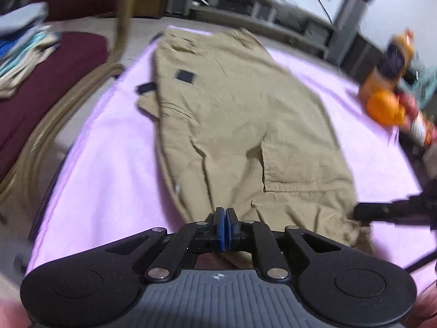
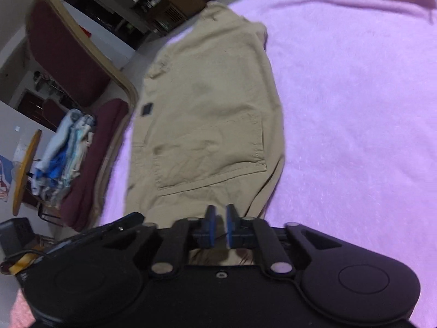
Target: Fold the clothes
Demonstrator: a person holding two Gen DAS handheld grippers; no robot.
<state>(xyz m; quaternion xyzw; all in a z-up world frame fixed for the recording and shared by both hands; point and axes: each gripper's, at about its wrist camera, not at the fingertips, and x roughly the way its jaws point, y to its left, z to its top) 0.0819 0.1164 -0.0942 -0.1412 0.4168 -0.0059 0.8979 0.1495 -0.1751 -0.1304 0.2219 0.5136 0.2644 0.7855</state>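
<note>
On the far left a dark red chair (image 2: 71, 63) holds one stack of clothes (image 2: 65, 153) on its seat, several layered pieces in blue, white and pale tones whose exact number cannot be made out; the stack looks like a holding spot beside the work surface, though whether those pieces are finished or waiting cannot be told. Next comes the pink blanket (image 2: 355, 109), spread flat as the folding surface. One pair of khaki trousers (image 1: 232, 114) lies on it lengthwise, running away from the cameras, and appears doubled leg over leg, with one large patch pocket and a small dark label showing on top. The near end sits right at the two tools, which suits taking hold of that edge. The left gripper (image 1: 226, 218) has its blue pads pressed together at the near edge of the fabric; whether cloth is caught between them cannot be seen. The right gripper (image 2: 220, 218) has its pads slightly apart, a narrow gap between them, poised over the same near end just beside the left one. The trousers would fit either a lengthwise fold already laid down with a crosswise fold to come, or cloth being smoothed. On the far right edge of the blanket sits an orange soft toy (image 1: 385, 104), one as far as the blur allows.
</note>
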